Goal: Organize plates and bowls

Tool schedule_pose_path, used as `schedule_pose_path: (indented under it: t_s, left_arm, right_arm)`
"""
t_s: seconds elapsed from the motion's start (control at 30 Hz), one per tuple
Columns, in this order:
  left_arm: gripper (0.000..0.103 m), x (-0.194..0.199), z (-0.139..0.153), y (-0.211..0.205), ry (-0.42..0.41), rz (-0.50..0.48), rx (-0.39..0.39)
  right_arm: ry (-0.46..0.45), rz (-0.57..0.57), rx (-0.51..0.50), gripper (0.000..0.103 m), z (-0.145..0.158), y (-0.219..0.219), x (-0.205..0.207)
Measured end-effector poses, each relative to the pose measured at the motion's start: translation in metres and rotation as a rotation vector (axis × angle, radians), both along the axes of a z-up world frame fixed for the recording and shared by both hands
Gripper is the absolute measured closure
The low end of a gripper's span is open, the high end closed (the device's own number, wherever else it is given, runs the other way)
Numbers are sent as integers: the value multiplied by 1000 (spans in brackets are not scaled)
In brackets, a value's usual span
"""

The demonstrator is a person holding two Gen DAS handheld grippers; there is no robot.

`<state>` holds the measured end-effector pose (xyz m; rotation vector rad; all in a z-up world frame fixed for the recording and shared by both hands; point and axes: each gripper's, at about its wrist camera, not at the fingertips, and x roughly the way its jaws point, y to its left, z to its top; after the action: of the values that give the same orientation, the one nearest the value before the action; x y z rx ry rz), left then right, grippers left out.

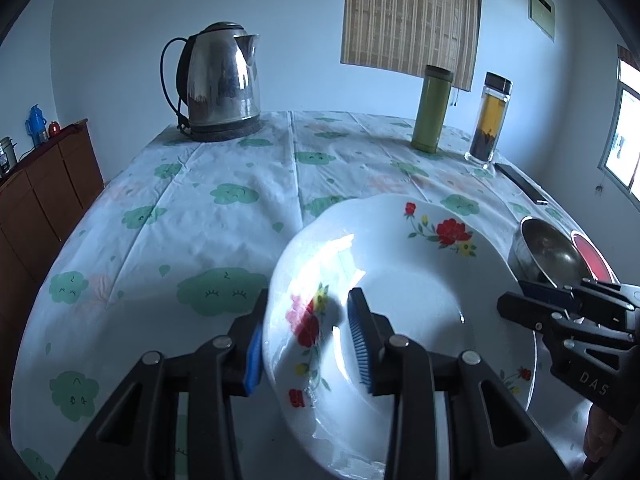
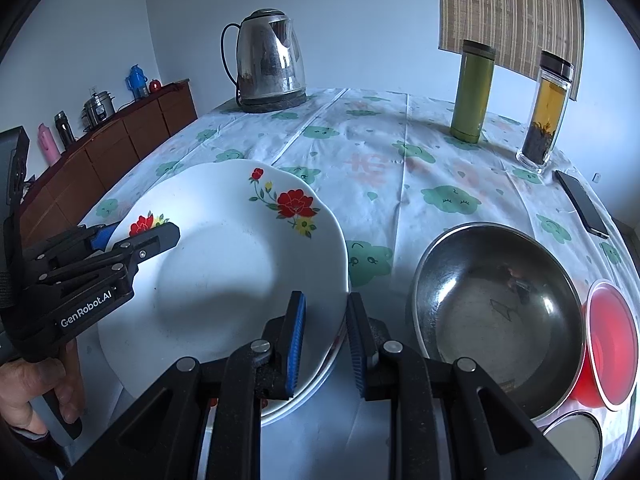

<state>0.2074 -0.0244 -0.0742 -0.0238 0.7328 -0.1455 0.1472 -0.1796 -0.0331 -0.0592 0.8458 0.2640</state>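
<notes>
- Plate (image 1: 400, 280), white with red flowers: your left hand-held gripper (image 1: 308, 344) has its rim between the blue pads, one pad under the rim, one over it. Plate looks tilted in the left wrist view; motion blur on the near rim.
- In the right wrist view that same left hand-held gripper (image 2: 132, 240) sits on the plate's (image 2: 240, 264) far-left rim, jaws narrow around the edge.
- Your right hand-held gripper (image 2: 326, 344) is part-open, straddling the plate's near-right rim. Cannot tell if the pads touch it.
- A second white rim shows just below the plate's near edge, so it sits over another dish.
- Steel bowl (image 2: 496, 312) is just right of the plate on the worktop (image 2: 380, 168); red bowl (image 2: 610, 340) touches its right side.
- Farther back: kettle (image 2: 270, 60) at the far-left end, green flask (image 2: 472, 92) and glass tea bottle (image 2: 546, 108) at the far right, phone (image 2: 582, 204) near the right edge.
</notes>
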Motion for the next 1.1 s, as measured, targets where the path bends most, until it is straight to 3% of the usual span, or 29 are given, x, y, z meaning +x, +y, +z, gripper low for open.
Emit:
schedule_pose_path:
  t_s: [0.67, 0.8, 1.0, 1.1]
  left_arm:
    - [67, 6, -18, -1, 69, -14, 14]
    - [67, 6, -19, 1, 72, -15, 12]
    - [67, 4, -15, 1, 54, -19, 7]
    - [64, 0, -11, 1, 32, -24, 0]
  right_arm:
    - [-48, 10, -132, 78, -4, 15, -5]
    - [-36, 6, -90, 76, -3, 10, -3]
    - [-11, 10, 32, 63, -2, 2, 0]
    - [-34, 11, 65, 63, 2, 0, -1]
